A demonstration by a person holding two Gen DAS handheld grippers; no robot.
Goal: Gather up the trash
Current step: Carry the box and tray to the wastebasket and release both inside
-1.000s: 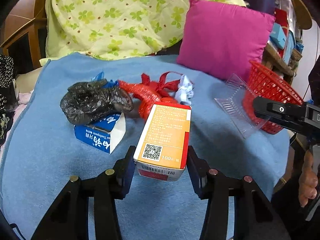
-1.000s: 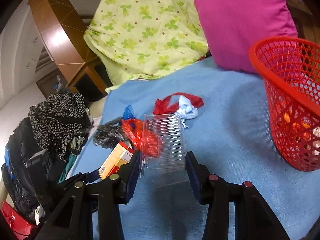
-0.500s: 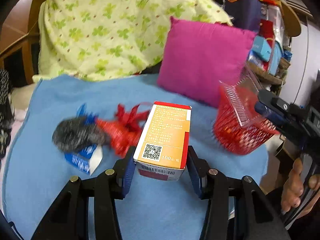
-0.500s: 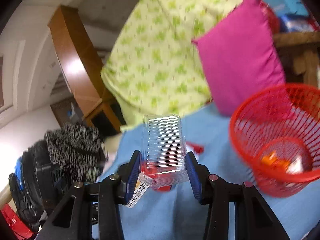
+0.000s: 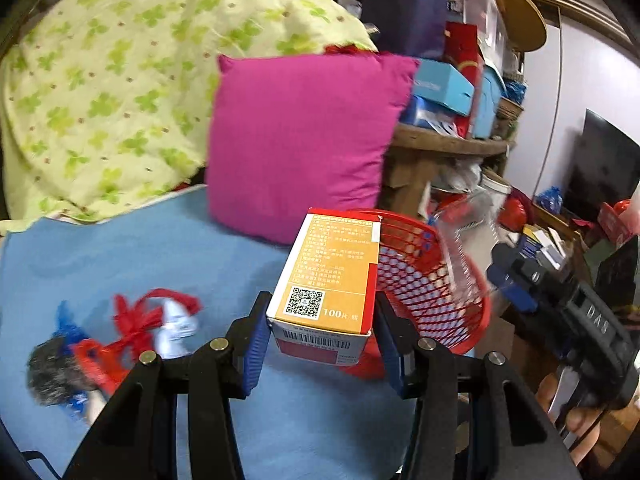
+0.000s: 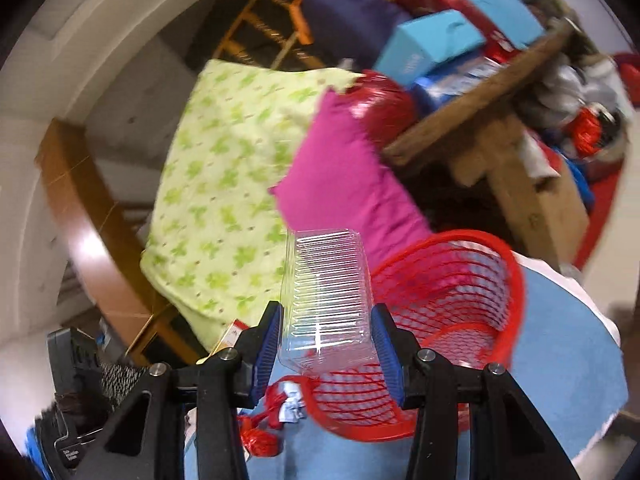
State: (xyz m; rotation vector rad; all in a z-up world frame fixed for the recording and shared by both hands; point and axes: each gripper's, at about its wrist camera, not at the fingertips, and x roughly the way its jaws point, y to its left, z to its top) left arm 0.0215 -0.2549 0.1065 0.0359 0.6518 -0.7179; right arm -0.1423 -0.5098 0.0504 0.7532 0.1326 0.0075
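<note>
— What do your jaws hold?
— My left gripper [image 5: 322,340] clamps the orange medicine box [image 5: 328,276]; my right gripper [image 6: 326,344] clamps the clear plastic container [image 6: 326,300].
— And the red basket [image 6: 460,320]?
— Just beyond both jaws.

Magenta pillow [image 5: 304,144] stands upright on the blue blanket [image 5: 140,248], leaning against a pale green clover-print quilt [image 5: 120,80]. Right of the pillow, a wooden shelf [image 5: 444,144] carries light blue boxes [image 5: 444,84], red packaging and a dark navy bag [image 5: 404,12]. Dark television screen [image 5: 604,160] at far right. Curved wooden bed frame [image 6: 84,208] behind the quilt.
</note>
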